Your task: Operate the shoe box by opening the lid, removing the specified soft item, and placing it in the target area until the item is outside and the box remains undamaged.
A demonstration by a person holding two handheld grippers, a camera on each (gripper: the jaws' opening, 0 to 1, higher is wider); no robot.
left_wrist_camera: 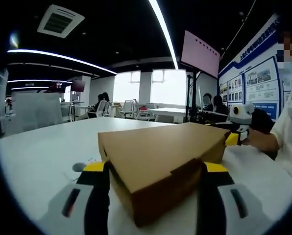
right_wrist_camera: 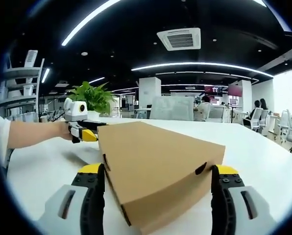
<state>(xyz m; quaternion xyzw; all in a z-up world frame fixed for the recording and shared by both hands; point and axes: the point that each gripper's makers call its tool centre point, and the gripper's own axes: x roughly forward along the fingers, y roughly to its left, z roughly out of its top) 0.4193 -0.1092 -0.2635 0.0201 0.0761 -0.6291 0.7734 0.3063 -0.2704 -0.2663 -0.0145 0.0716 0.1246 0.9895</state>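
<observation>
I log the shoe box [left_wrist_camera: 160,161] as plain tan-brown cardboard, unpatterned. My left gripper [left_wrist_camera: 156,196] and right gripper [right_wrist_camera: 156,196] are both white and black with yellow tips. Table [left_wrist_camera: 38,147] white. Plant [right_wrist_camera: 93,97] green. Wall poster [left_wrist_camera: 256,85] blue and white.

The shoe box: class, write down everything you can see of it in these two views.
The shoe box is plain brown cardboard, rectangular, with its lid shut and flat on top. It lies on a white table, one corner towards each camera. A tab cut shows on one side wall and small dark slots on another. The left gripper and right gripper each straddle a corner, jaws open on either side; contact cannot be told.
</observation>
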